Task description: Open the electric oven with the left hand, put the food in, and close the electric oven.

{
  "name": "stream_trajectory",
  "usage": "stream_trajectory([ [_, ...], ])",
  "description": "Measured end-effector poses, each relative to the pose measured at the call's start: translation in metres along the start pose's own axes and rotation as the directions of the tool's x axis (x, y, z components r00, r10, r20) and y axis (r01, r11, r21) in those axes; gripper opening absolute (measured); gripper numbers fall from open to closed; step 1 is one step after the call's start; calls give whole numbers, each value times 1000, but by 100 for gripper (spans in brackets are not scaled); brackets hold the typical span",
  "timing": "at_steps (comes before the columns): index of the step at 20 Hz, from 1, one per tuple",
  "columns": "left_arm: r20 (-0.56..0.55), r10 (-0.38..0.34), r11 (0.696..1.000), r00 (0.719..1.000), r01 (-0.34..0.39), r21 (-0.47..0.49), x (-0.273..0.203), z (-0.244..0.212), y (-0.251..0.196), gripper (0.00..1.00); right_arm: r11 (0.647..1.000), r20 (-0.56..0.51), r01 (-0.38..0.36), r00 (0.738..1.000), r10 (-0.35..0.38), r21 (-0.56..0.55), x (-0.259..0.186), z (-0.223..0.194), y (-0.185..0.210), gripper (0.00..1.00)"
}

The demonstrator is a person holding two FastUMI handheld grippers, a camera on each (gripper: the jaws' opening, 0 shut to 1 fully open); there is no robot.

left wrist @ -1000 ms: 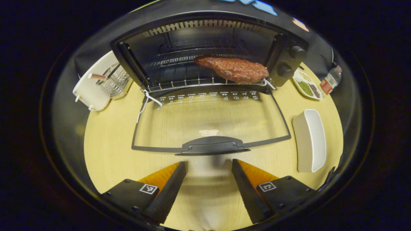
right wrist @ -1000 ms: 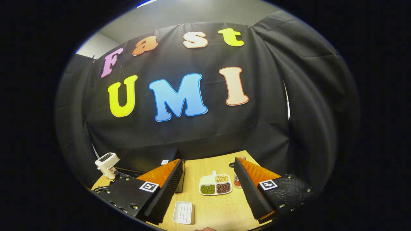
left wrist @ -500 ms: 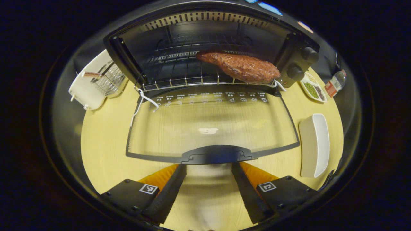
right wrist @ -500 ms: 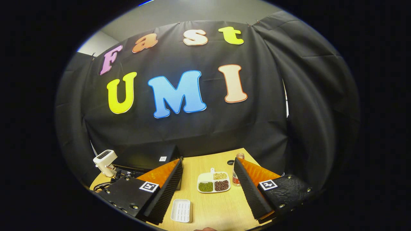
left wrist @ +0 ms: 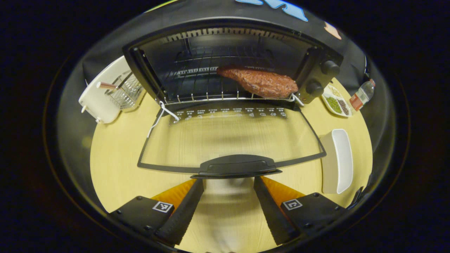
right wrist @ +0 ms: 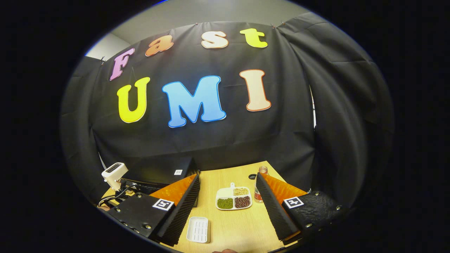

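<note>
The electric oven (left wrist: 225,63) is seen at the back of the bench (left wrist: 116,168) with its door (left wrist: 230,140) folded down flat, the food (left wrist: 260,82) laid on its rack, while the left tongs (left wrist: 228,207) and right tongs (right wrist: 228,207) are held released.

A pale wooden bench (left wrist: 116,168) carries a black electric oven (left wrist: 316,75), a white rectangular dish (left wrist: 337,160) and a white sectioned bean tray (right wrist: 233,199).
</note>
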State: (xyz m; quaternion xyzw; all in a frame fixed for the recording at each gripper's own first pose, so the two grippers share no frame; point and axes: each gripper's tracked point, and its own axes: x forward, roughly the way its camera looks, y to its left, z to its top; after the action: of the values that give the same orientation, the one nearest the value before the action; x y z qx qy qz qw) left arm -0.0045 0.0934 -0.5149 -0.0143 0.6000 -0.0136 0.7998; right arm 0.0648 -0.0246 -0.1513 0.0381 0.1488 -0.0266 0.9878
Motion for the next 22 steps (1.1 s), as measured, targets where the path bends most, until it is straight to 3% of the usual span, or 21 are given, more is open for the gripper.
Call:
stream_trajectory([
  [2,24,-1,1000,1000,0,9,-7,3,0,97,1000,-3,-10,1000,10,0,1,-1,6,98],
  [3,33,-2,1000,999,2,9,-12,5,0,97,1000,-2,-18,1000,18,-2,1,-1,9,91],
  [4,44,-3,1000,999,3,7,-16,7,-1,92,1000,-1,-24,1000,24,-5,1,0,11,91],
  [5,56,-3,1000,998,3,7,-20,9,-1,97,1000,0,-30,1000,30,-8,1,0,13,98],
  [7,81,-3,1000,997,2,12,-28,12,0,100,999,6,-40,999,41,-15,1,2,17,98],
  [8,89,-4,1000,996,2,14,-31,13,0,97,999,7,-44,999,44,-16,0,2,19,91],
  [9,94,-4,1000,996,3,13,-33,14,-1,97,999,4,-46,999,46,-17,1,1,19,91],
  [10,98,-4,1000,995,2,14,-35,15,-1,97,999,2,-48,999,48,-14,0,0,20,98],
  [11,101,-2,1000,995,1,15,-37,16,0,97,999,2,-49,999,49,-11,0,1,20,91],
  [14,132,3,1000,991,-6,24,-44,23,1,100,999,6,-51,999,51,-12,-3,1,21,91],
  [15,136,2,1000,991,-5,23,-46,25,1,97,999,5,-51,999,51,-11,-2,1,21,98],
  [16,143,0,1000,990,-3,22,-48,27,1,100,999,4,-50,999,50,-10,-3,1,20,91],
  [19,169,3,999,986,-8,32,-53,35,0,100,999,-1,-42,999,42,-9,-4,0,18,91],
  [20,178,4,999,984,-11,38,-55,39,0,100,999,-1,-41,999,41,-9,-4,0,17,98],
  [22,202,1,999,979,-10,44,-62,47,-4,100,999,4,-37,999,37,-11,-6,3,17,98],
])
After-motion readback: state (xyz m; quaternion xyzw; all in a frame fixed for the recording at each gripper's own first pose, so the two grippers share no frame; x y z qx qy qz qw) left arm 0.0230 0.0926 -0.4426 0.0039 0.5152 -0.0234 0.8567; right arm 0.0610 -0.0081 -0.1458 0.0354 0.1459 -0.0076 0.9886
